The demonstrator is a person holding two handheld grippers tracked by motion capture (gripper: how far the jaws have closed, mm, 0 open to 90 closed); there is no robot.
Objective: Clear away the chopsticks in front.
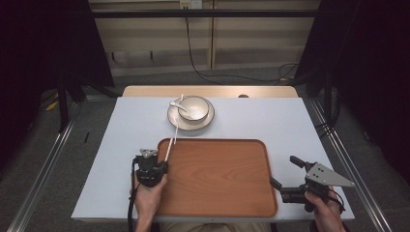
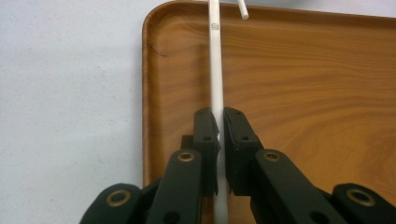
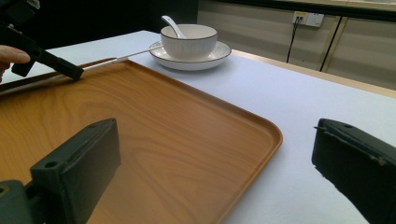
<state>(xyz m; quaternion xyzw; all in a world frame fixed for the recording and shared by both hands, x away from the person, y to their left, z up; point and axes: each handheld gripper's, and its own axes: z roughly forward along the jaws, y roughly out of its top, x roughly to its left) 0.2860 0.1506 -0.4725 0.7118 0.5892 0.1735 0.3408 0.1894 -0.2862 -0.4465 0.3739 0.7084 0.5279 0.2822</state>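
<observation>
So my left gripper point(image 2: 219, 133) is pinched tight on a long white chopstick point(image 2: 215, 70). The stick runs straight out ahead of my jaws, pointing away from me toward the plate point(image 1: 174, 118) and the bowl point(image 1: 196, 107) at the far side of the table. Its near part lies over the left edge of the wooden tray point(image 1: 217, 193), and its far tip rests up by the plate. A second white stick point(image 2: 242, 9) peeks in beside it at the tray's far rim. My right gripper point(image 1: 285, 170) sits wide open with nothing in it, well apart, off the tray's right side. I think the left hand does the next bit, since it already has the stick, pulling it back along its own length onto the tray.
</observation>
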